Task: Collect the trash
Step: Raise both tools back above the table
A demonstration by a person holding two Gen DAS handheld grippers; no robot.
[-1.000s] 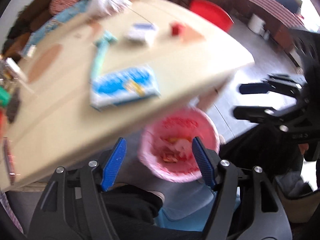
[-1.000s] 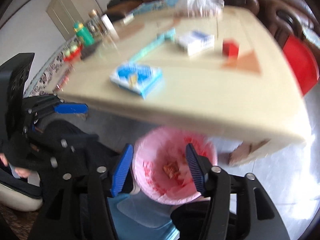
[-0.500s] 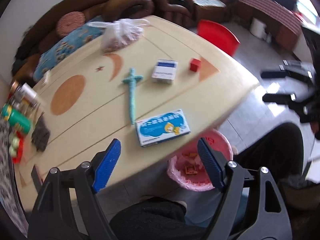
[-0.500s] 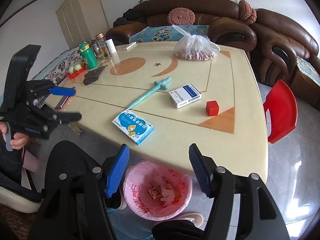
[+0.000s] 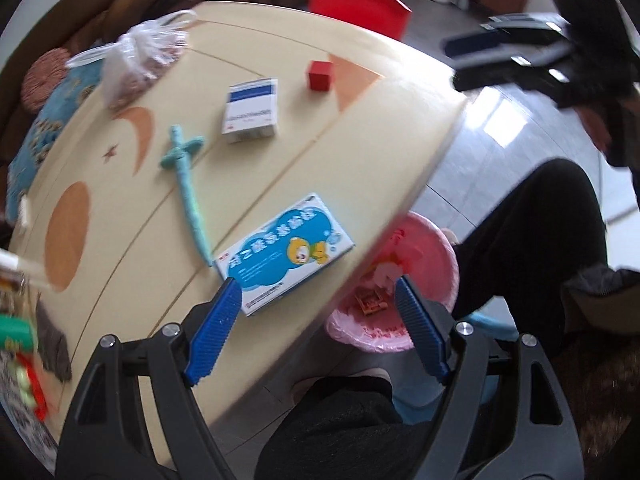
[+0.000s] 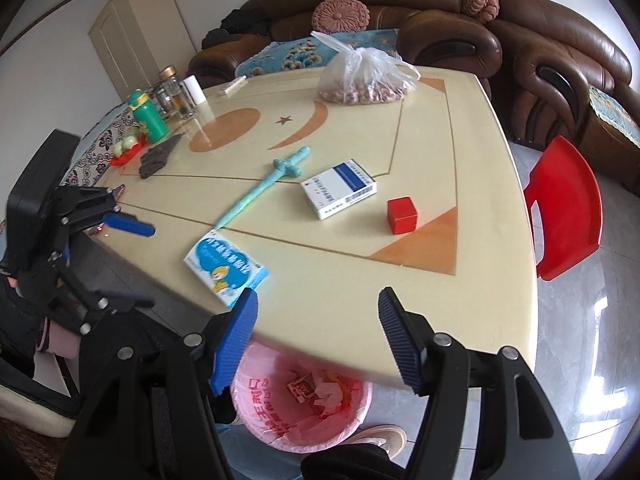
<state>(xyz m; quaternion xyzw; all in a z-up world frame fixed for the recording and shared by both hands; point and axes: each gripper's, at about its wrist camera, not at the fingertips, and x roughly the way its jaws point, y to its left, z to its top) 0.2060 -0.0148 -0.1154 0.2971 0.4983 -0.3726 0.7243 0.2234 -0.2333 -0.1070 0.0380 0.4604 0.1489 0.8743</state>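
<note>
A blue cartoon medicine box [image 5: 280, 252] [image 6: 226, 270] lies near the table's front edge. A white and blue box [image 5: 251, 110] [image 6: 339, 188], a red cube [image 5: 319, 75] [image 6: 402, 215] and a teal toy sword [image 5: 186, 176] [image 6: 262, 188] lie further in. A pink-lined trash bin [image 5: 404, 280] [image 6: 300, 408] with scraps stands under the table edge. My left gripper [image 5: 316, 304] is open and empty, just in front of the blue box. My right gripper [image 6: 316, 320] is open and empty above the table edge and bin.
A cream table [image 6: 460, 152] carries a bag of nuts [image 6: 362, 76], a green bottle [image 6: 146, 114], jars [image 6: 174, 94] and a dark cloth [image 6: 156, 156]. A red chair [image 6: 568, 208] stands at the right. Brown sofas [image 6: 440, 12] lie behind. My legs are below.
Both grippers have risen from over the bin to table height. The left gripper has closed in on the blue cartoon box. Both stay open.
</note>
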